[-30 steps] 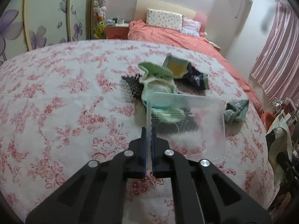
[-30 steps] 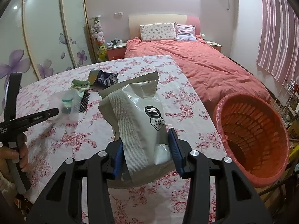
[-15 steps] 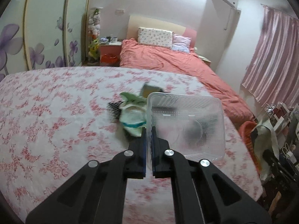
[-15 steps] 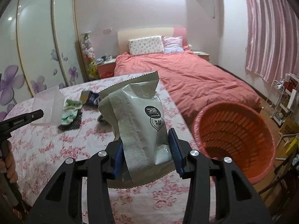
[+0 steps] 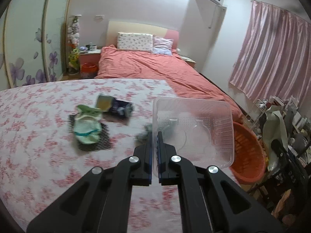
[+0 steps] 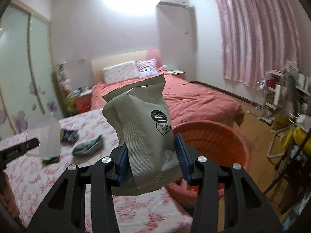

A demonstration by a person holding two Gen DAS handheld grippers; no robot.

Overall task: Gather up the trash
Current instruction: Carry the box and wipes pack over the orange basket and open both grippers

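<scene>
Left wrist view: our left tongs (image 5: 154,141) pinch the clear plastic tray (image 5: 194,132); right tongs (image 6: 152,155) clamp the grey snack pouch (image 6: 143,128) above the orange basket (image 6: 217,136). Nothing visibly dropped in; green wrapper (image 5: 87,128), dark packet (image 5: 120,108), teal rag (image 6: 87,146) remain on the bench (image 5: 38,155).

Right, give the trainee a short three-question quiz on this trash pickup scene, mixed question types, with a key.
1. True or false: the left tool is shut on the edge of the clear rectangular plastic tray.
2. What does the right tool hold? A) a grey-green foil snack pouch B) a teal sock C) a glass bottle
3. Fill in: the round orange plastic basket stands off the ____ edge of the floral-covered table, as the right wrist view shows it.

Key:
1. True.
2. A, the grey-green foil snack pouch.
3. Right.
</scene>
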